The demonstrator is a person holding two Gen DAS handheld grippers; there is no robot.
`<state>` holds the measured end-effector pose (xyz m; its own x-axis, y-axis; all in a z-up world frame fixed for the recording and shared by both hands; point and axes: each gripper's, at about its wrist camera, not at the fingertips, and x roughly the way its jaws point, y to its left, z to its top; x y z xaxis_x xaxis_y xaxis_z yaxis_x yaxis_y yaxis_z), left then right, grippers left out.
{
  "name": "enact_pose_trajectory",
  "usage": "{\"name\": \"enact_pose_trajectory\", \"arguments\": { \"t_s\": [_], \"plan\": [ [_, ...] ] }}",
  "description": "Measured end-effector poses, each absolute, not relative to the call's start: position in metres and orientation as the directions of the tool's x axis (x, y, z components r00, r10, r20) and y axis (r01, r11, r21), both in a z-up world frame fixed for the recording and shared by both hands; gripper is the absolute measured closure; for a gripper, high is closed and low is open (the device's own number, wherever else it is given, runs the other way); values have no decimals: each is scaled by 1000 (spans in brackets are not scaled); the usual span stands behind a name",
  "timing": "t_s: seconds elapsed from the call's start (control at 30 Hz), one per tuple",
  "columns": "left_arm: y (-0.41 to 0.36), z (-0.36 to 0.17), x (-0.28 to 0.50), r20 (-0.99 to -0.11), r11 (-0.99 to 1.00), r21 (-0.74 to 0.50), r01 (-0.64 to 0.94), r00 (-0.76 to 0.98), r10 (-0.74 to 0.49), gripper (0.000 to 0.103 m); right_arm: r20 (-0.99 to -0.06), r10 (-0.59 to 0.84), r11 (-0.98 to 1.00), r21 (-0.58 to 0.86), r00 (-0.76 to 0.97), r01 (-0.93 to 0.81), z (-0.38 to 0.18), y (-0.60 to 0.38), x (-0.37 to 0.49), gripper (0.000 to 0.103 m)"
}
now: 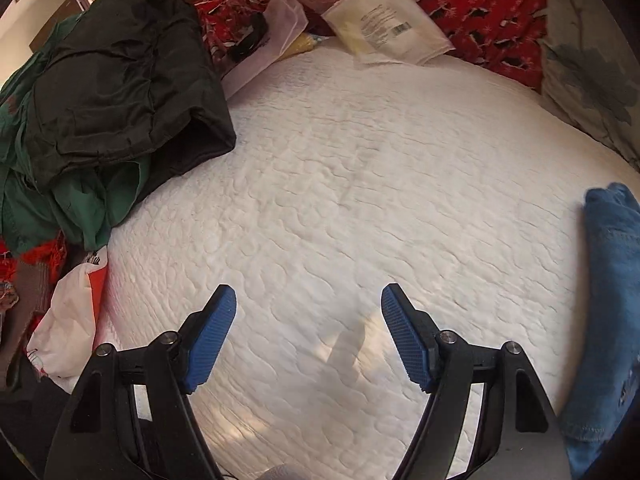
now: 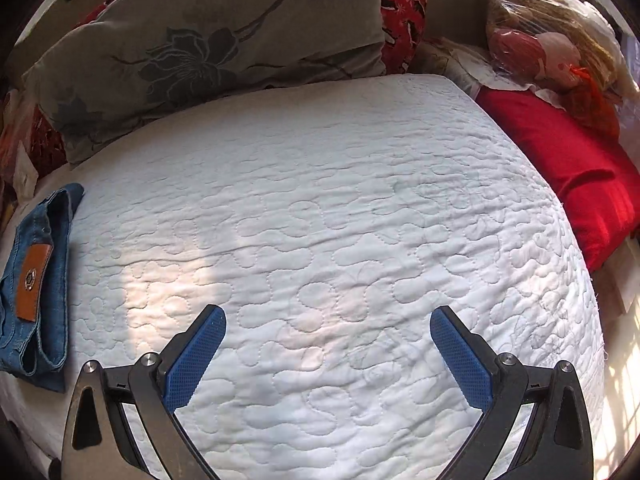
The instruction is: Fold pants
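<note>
Blue denim pants (image 2: 36, 280) lie folded on the white quilted mattress (image 2: 340, 220) at the far left of the right wrist view, with a brown leather patch facing up. They also show at the right edge of the left wrist view (image 1: 608, 304). My left gripper (image 1: 308, 292) is open and empty above bare mattress (image 1: 360, 200), with the pants off to its right. My right gripper (image 2: 328, 314) is open and empty above the mattress, with the pants off to its left.
A pile of dark and green clothes (image 1: 104, 92) lies at the left. Plastic packets (image 1: 388, 20) and a red patterned cloth (image 1: 488, 12) lie at the back. A grey floral pillow (image 2: 200, 52) and a red cushion (image 2: 568, 160) border the mattress.
</note>
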<state>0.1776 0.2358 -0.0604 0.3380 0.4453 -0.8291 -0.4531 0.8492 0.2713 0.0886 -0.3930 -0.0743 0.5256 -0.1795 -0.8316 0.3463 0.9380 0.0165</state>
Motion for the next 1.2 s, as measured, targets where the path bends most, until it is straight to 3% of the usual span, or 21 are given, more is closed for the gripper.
{"name": "enact_pose_trajectory", "arguments": {
  "t_s": [0.23,0.3,0.33,0.37,0.63,0.83,0.97,1.2],
  "plan": [
    [321,-86,220,-843,745,316,-588,187,505,28,-825,-327,852,-46,461,521,-85,-478,108,0],
    [335,-98,220,-843,722,318,-614,165,512,17,-838,-320,847,-45,442,529,-95,-489,111,0],
    [338,-99,217,-820,695,336,-636,165,547,1,-843,-301,848,-23,446,529,-100,-494,113,0],
    [340,-100,214,-797,672,353,-651,167,580,0,-832,-307,847,-17,462,532,-100,-495,111,0],
    [342,-108,182,-772,686,250,-683,287,567,0,-757,-367,854,-44,541,518,-103,-480,100,1],
    [357,-107,144,-815,622,6,-783,357,456,0,-746,-368,854,-36,555,518,-103,-481,97,1],
    [337,-102,133,-783,645,63,-761,363,505,0,-746,-369,854,-37,555,519,-104,-479,97,1],
    [335,-104,118,-774,640,11,-769,398,492,0,-746,-368,854,-35,556,519,-104,-480,97,1]
  ]
}}
